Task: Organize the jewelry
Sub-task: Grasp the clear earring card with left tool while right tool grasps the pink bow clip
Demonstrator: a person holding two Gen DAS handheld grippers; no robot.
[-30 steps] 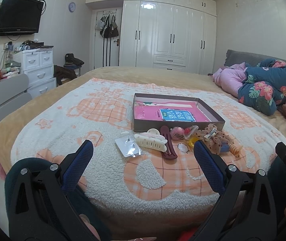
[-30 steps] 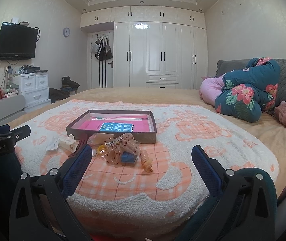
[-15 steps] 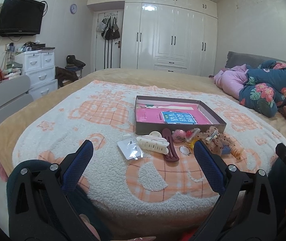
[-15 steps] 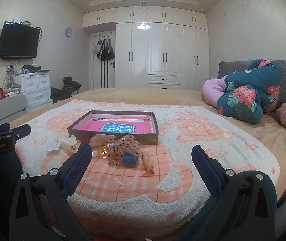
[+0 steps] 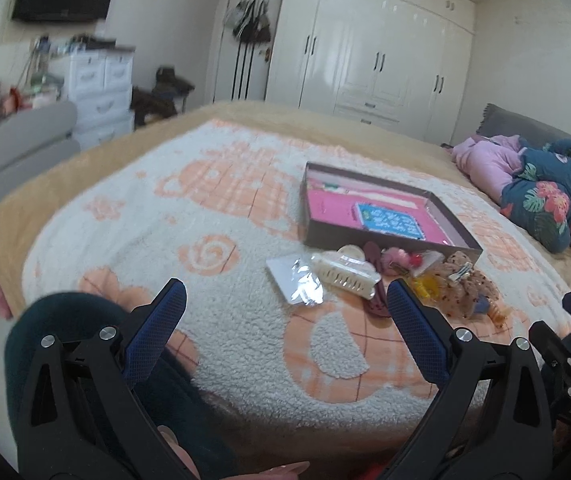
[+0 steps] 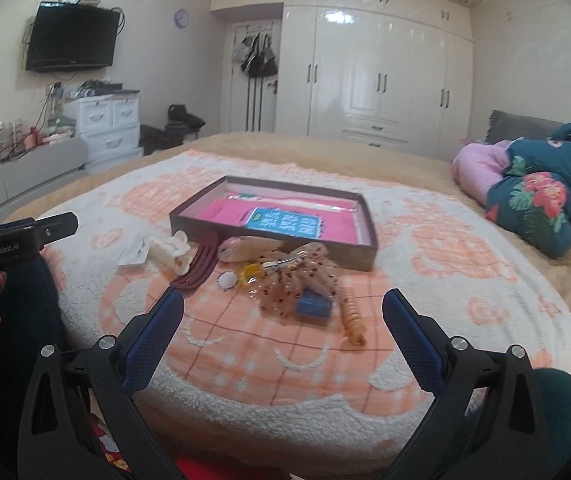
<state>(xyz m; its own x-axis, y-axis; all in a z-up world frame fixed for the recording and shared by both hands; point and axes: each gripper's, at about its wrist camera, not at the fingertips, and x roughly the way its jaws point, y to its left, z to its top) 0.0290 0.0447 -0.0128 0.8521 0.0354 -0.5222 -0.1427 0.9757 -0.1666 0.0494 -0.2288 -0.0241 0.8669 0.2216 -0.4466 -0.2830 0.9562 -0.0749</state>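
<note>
Looking along left gripper (image 5: 285, 304), jaws spread wide, holding nothing; closer than a second ago and tilted down over blanket (image 5: 213, 312). Cream claw clip (image 5: 343, 274), clear packet (image 5: 297, 284) and dark red clip (image 5: 377, 300) just ahead, near side of shallow box (image 5: 385, 240).

Looking along right gripper (image 6: 283, 312), likewise wide open and empty; advanced toward spotted scrunchie (image 6: 297, 280), blue block (image 6: 314, 307) and amber spiral tie (image 6: 352, 318), all outside the box, larger than before.
</note>
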